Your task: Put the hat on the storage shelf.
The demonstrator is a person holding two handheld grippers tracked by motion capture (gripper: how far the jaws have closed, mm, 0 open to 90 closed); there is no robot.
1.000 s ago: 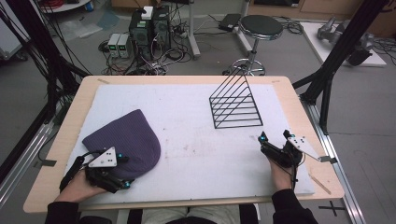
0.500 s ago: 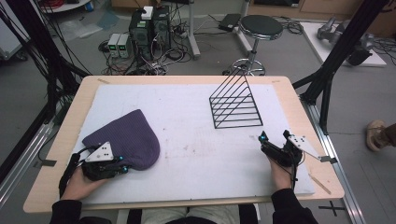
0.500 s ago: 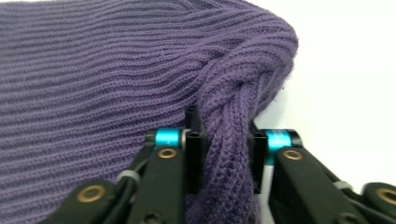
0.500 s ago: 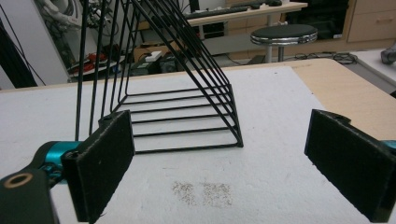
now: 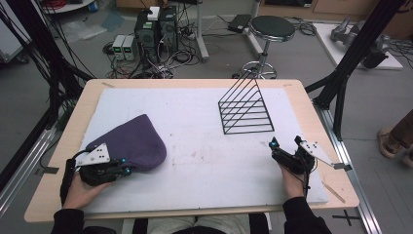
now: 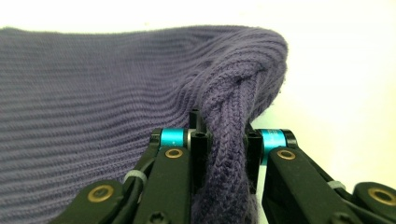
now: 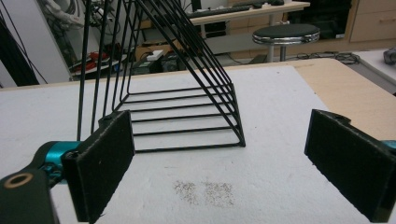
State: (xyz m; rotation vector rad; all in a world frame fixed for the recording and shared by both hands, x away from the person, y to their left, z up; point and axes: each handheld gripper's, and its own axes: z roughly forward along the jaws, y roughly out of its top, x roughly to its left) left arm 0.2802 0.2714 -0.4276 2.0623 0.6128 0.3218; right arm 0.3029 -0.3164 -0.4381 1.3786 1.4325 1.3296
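Left tool is pinching the purple knit hat by its rim, near the tabletop's front-left edge. Right tool sits spread wide, front-right, just short of the wire rack. Lots of bare white mat between them; lab clutter behind.
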